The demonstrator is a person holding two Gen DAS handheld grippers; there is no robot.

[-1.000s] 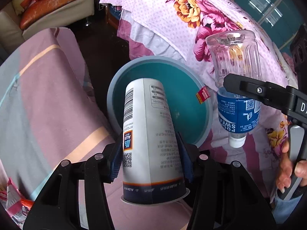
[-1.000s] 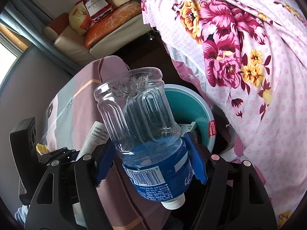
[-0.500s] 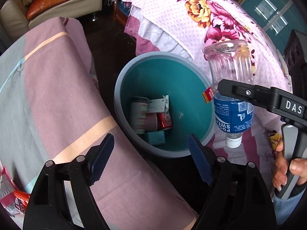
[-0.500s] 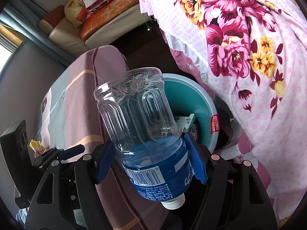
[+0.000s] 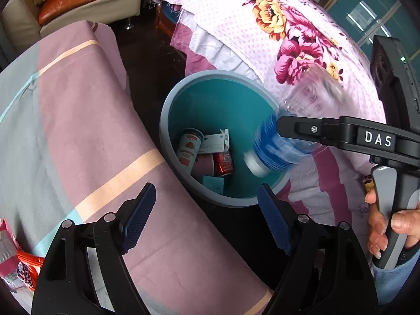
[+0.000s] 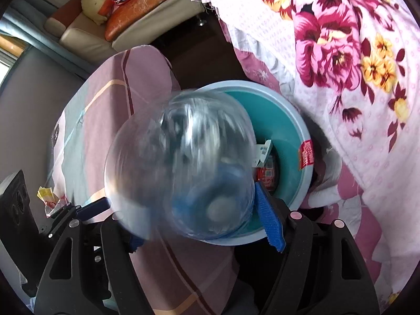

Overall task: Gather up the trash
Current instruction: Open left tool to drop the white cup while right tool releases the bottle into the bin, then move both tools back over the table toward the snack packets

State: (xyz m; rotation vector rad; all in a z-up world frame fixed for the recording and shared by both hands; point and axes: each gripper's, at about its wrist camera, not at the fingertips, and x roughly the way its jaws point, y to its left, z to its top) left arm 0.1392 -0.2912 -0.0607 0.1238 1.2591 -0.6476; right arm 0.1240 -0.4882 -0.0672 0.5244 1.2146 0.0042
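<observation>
My left gripper (image 5: 206, 219) let go the white cup; jaws spread, empty. Cup gone from view. My right gripper (image 6: 194, 225) jaws just widening; bottle (image 5: 282, 141) blurred, tipping cap-first over bin (image 5: 168, 99).

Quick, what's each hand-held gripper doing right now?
Left hand-held gripper: open, nothing between its pads.
Right hand-held gripper: jaws just opening; the blurred plastic bottle is tipping out over the teal bin, so open.
</observation>
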